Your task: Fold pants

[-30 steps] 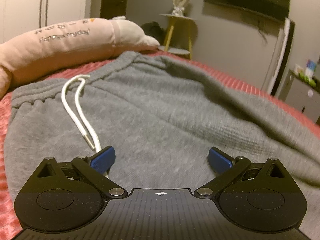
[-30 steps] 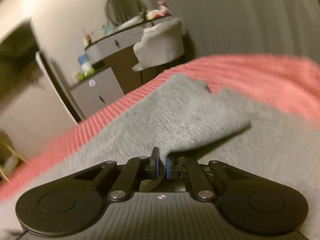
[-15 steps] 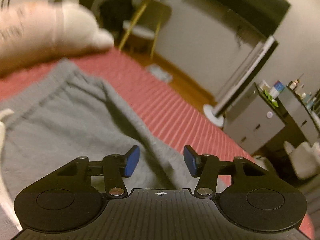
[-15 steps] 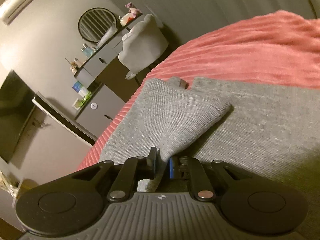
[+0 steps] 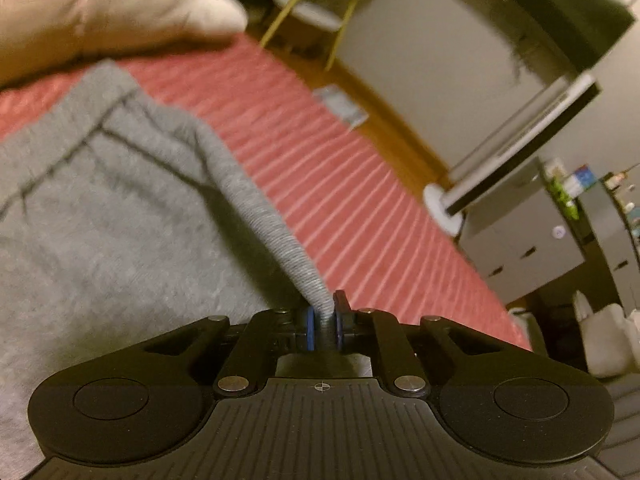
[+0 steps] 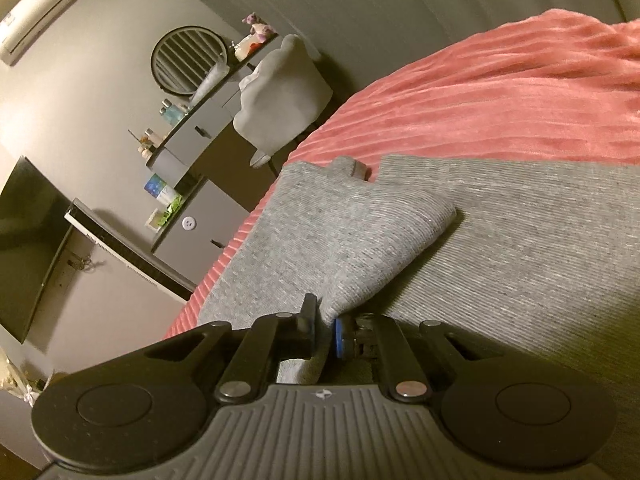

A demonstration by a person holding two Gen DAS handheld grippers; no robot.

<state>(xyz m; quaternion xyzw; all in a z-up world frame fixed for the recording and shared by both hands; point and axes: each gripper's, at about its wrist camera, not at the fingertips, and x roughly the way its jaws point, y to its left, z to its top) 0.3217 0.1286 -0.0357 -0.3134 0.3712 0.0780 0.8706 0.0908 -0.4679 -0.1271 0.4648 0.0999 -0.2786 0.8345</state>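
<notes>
A: Left gripper (image 5: 322, 326) first. What have the jaws got?

B: They're pinched tight on a raised ridge of the grey pants (image 5: 100, 216). The fabric runs out from between the blue pads (image 5: 307, 326) and climbs toward 11 o'clock, up to the waistband (image 5: 86, 92).

A: And the rest of the garment in that view?

B: Spread flat over the left half of the frame, lying on the red bed (image 5: 320, 168). The striped cover shows bare from 12 down to 3 o'clock. A pale plush pillow (image 5: 108, 4) sits at 11, touching the bed just past the waistband.

A: Beyond the bed?

B: Wood floor (image 5: 384, 120) at 1 o'clock with a yellow-legged stool (image 5: 308, 12), and grey drawers (image 5: 524, 236) out at 3. It's blurred over there.

A: Over to the right gripper (image 6: 322, 330).

B: Jaws nearly closed, clamping a folded corner of the pants (image 6: 344, 240). That flap lies doubled over on top of the flat grey layer, its folded edge pointing toward 2 o'clock. One blue pad (image 6: 341, 342) shows on the right side of the cloth.

A: Where does the fabric lie?

B: On the same red bed (image 6: 500, 100), which fills 12 to 3. The flat layer stretches out to 3 and 4 o'clock.

A: Room behind?

B: A round mirror (image 6: 186, 60) at 11 above a dresser (image 6: 200, 136) with bottles, a pale chair (image 6: 280, 96) beside it, and a dark screen (image 6: 28, 240) at 9.
</notes>
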